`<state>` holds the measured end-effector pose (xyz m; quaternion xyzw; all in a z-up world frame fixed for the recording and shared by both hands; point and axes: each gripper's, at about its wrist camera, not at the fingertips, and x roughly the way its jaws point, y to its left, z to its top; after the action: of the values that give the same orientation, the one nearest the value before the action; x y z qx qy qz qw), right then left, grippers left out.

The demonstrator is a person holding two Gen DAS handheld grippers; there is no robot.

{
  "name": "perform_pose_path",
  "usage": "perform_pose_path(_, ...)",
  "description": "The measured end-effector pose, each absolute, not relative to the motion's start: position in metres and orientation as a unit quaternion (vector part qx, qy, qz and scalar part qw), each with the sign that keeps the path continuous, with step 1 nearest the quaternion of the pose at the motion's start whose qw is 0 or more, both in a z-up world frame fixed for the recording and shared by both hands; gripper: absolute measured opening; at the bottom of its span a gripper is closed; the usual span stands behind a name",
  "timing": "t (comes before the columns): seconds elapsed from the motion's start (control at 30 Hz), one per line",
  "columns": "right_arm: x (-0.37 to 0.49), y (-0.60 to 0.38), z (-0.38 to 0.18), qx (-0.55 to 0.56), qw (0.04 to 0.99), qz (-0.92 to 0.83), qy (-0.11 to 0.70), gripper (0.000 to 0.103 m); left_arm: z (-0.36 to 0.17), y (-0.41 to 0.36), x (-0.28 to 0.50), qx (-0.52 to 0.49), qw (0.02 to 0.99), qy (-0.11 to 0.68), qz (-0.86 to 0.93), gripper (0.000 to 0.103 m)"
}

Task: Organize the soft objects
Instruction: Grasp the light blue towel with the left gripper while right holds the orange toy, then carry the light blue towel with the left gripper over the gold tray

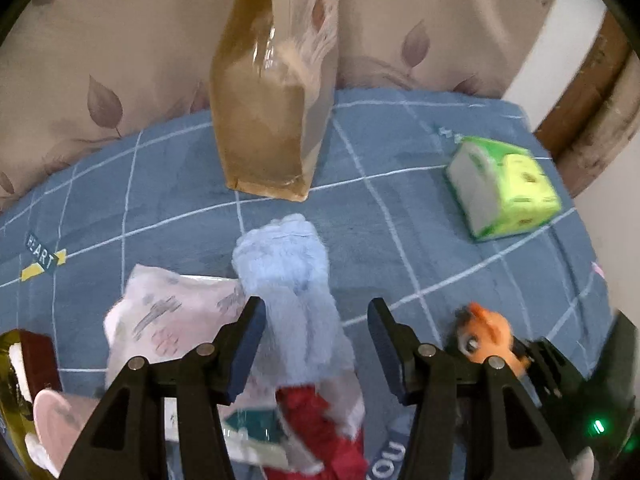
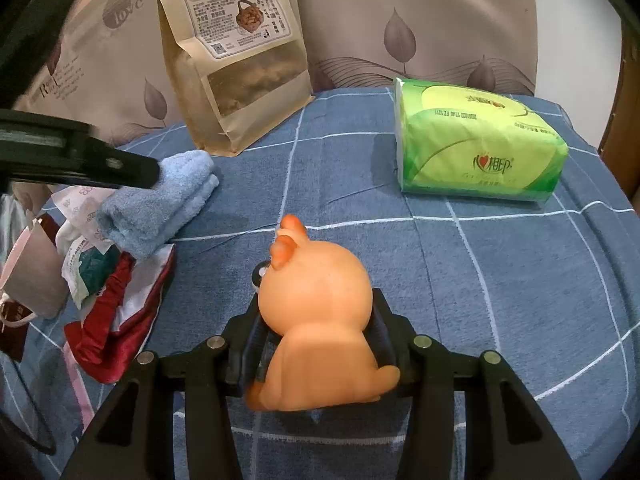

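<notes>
A rolled light blue towel (image 1: 288, 280) lies on the blue checked bedspread (image 1: 400, 208). My left gripper (image 1: 316, 320) hangs open over the roll, its left pad close beside the towel and its right pad clear of it. In the right wrist view one left finger (image 2: 132, 170) hovers at the far end of the towel (image 2: 160, 204). My right gripper (image 2: 316, 332) is shut on an orange soft toy animal (image 2: 316, 312), held just above the bedspread (image 2: 500, 280). The toy (image 1: 488, 336) also shows at the lower right of the left wrist view.
A green tissue pack (image 2: 476, 148) lies at the far right. A brown snack bag (image 2: 236, 64) leans on the leaf-print headboard (image 2: 400, 20). White floral cloth (image 1: 160, 312), a red cloth (image 2: 112, 320) and a pink bag (image 2: 32, 272) are piled at the left.
</notes>
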<state>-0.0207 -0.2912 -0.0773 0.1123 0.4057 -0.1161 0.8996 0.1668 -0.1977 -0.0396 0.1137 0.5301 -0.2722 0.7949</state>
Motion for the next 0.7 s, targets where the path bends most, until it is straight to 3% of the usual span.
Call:
perform_pose_path(0.23, -0.021, -0.291, -0.077, 0.115, 0.899, -0.115, 0.406, 0.045, -0.07, -0.205, 0.18, 0.118, 0.794, 0.543, -0.246, 0.053)
perform_pose_path(0.27, -0.021, -0.292, -0.077, 0.118, 0.899, -0.114, 0.405, 0.045, -0.069, -0.206, 0.179, 0.121, 0.794, 0.542, -0.248, 0.032)
perform_pose_path(0.3, -0.02, -0.292, -0.077, 0.119, 0.899, -0.114, 0.405, 0.045, -0.068, -0.206, 0.177, 0.124, 0.794, 0.54, -0.251, 0.019)
perform_pose_path(0.7, -0.02, -0.29, -0.076, 0.113, 0.899, -0.116, 0.407, 0.045, -0.046, -0.194, 0.163, 0.108, 0.8, 0.526, -0.266, 0.017)
